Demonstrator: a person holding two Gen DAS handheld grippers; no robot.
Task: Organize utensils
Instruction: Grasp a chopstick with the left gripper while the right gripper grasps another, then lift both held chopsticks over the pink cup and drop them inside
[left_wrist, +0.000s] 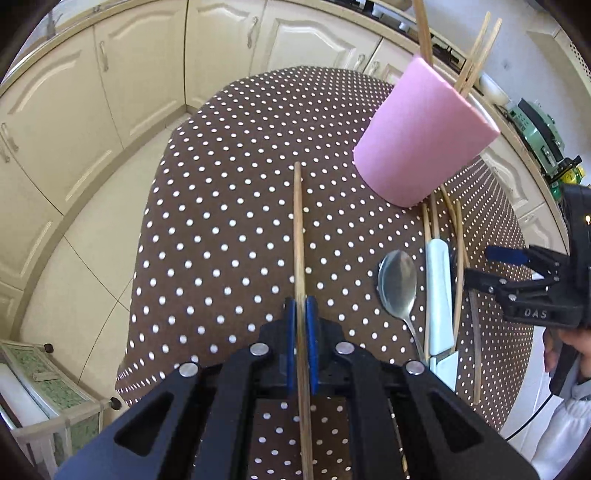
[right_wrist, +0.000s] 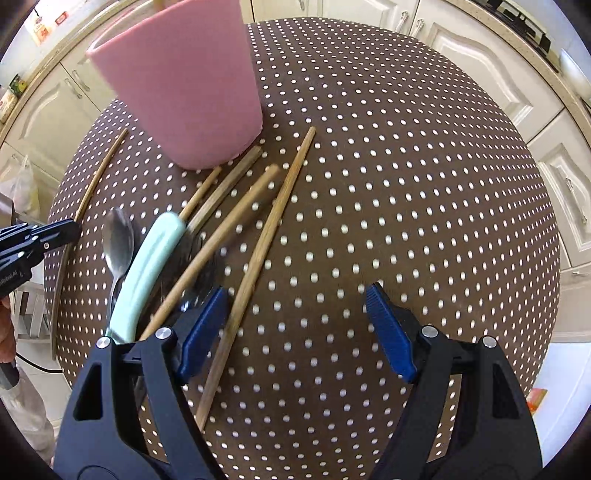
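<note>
My left gripper (left_wrist: 301, 314) is shut on a wooden chopstick (left_wrist: 298, 229) and holds it over the polka-dot table (left_wrist: 221, 221). A pink cup (left_wrist: 421, 136) stands at the far right with several chopsticks (left_wrist: 476, 51) in it. A metal spoon (left_wrist: 398, 284), a mint-handled utensil (left_wrist: 439, 288) and loose chopsticks (left_wrist: 459, 266) lie in front of the cup. In the right wrist view my right gripper (right_wrist: 295, 321) is open above the table, beside several loose chopsticks (right_wrist: 266, 236), the mint-handled utensil (right_wrist: 147, 273), the spoon (right_wrist: 118, 243) and the cup (right_wrist: 184, 81).
Cream kitchen cabinets (left_wrist: 92, 110) surround the round table. A small green stand (left_wrist: 48, 391) sits on the floor at lower left. The countertop (left_wrist: 535, 125) behind the cup holds appliances. The table's edge (right_wrist: 554, 258) drops off on the right.
</note>
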